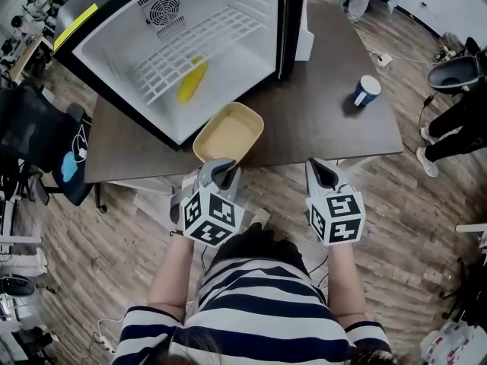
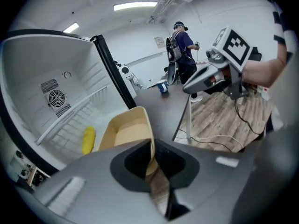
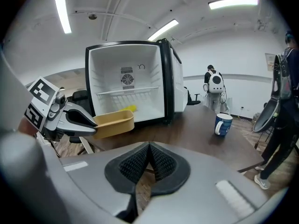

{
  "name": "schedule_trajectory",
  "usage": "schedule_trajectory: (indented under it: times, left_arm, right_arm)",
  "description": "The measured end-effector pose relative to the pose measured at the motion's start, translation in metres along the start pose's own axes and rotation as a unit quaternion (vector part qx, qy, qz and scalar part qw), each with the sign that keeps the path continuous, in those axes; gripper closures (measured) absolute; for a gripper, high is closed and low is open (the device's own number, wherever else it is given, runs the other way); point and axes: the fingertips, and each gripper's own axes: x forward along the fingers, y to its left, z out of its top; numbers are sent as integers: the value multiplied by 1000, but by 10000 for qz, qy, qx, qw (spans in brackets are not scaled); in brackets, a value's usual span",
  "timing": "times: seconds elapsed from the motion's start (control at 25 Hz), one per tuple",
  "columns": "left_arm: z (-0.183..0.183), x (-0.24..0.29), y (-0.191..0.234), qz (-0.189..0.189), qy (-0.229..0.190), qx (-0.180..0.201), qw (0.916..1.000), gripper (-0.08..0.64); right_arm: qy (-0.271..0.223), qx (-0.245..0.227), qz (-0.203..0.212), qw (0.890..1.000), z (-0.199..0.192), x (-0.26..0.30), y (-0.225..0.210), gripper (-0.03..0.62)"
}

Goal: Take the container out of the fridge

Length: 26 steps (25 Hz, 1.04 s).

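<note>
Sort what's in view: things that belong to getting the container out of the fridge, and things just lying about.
Belongs to the job:
tan container, its rim clamped in the left gripper
open fridge

Lying about:
yellow item inside the fridge
blue mug on the table
right gripper, shut and empty

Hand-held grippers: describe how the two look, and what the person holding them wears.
The left hand-held gripper and the right hand-held gripper are alike: smooth grey shells tapering to dark pads, ribbed on the right one. Each carries a white cube printed with black square markers. The person wears a short-sleeved shirt striped navy and white.
</note>
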Motion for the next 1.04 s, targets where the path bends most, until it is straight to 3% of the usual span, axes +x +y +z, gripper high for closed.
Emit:
schedule_trajectory:
  times: [1.04]
  left_arm:
    - [-15, -2, -4, 24, 120, -171, 9998, 560]
  right_arm:
    - [49, 39, 25, 10000, -6, 3, -1, 600]
